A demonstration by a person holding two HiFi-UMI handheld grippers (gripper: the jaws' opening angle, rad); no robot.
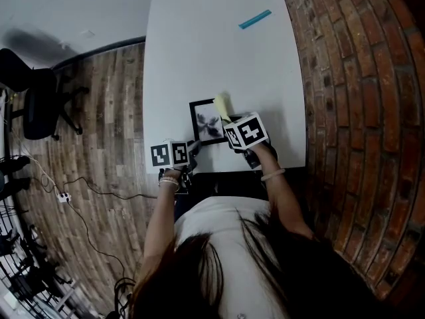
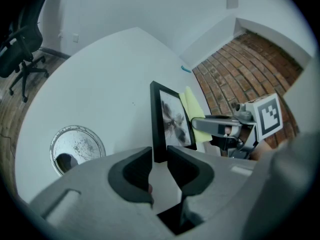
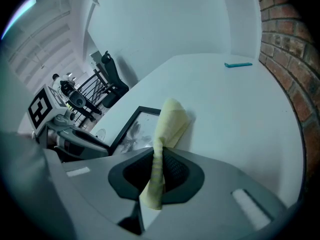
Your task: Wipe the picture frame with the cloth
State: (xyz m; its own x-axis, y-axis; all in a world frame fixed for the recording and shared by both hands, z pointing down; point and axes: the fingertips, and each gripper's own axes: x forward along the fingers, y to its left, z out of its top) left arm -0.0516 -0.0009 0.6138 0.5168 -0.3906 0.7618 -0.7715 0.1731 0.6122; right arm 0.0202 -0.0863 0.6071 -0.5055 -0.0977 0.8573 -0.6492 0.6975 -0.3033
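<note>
A black picture frame holding a dark flower print lies near the front edge of the white table. My left gripper is shut on the frame's near left edge; in the left gripper view the frame's black edge runs down between the jaws. My right gripper is shut on a pale yellow cloth, which stands up from the jaws over the frame's right side. The cloth hangs just beside the print.
A teal strip lies at the table's far right. A round metal cable cover is set into the tabletop left of the frame. A brick wall runs along the right; an office chair stands on the wood floor at left.
</note>
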